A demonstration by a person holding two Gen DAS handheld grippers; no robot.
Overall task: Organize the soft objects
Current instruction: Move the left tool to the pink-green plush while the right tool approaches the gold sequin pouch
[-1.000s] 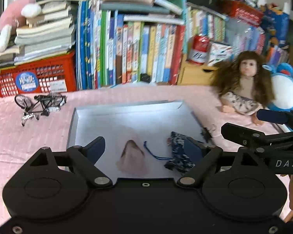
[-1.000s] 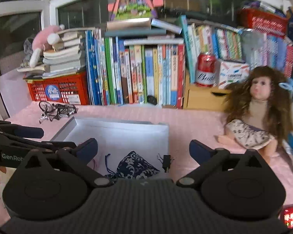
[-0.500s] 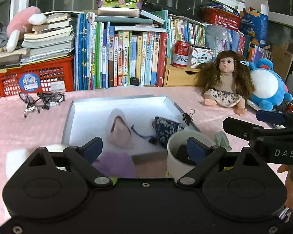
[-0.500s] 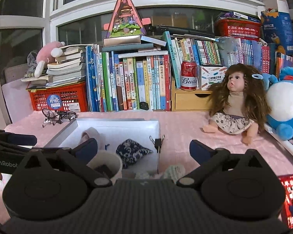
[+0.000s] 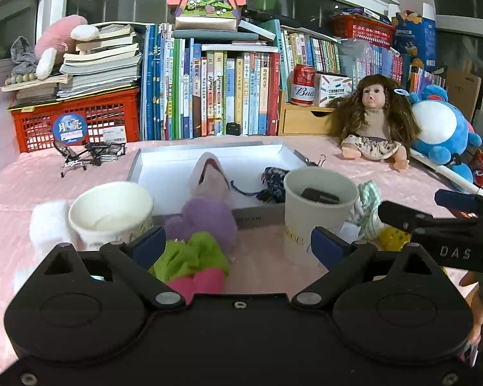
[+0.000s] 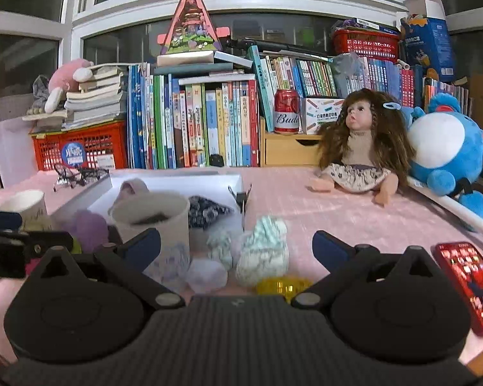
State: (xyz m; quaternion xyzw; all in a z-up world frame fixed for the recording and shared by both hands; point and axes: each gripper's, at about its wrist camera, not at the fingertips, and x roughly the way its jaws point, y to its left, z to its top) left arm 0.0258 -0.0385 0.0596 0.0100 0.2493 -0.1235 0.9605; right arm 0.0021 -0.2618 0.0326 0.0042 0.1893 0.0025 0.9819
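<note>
Left gripper: jaws opening, nothing clasped. Right gripper: jaws spread, empty. Soft pieces lay near the pink tabletop's front edge: purple pom, green pom, mint cloth. Pouches sat inside the white tray.

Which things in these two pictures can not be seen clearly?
- Dark thing in the paper cup, left wrist view: cup wall hides most.
- Yellow thing, right wrist view: gripper body covers its lower part.
- Pink fluffy ball, left wrist view: left gripper, jaws opening, covers it partly.
</note>
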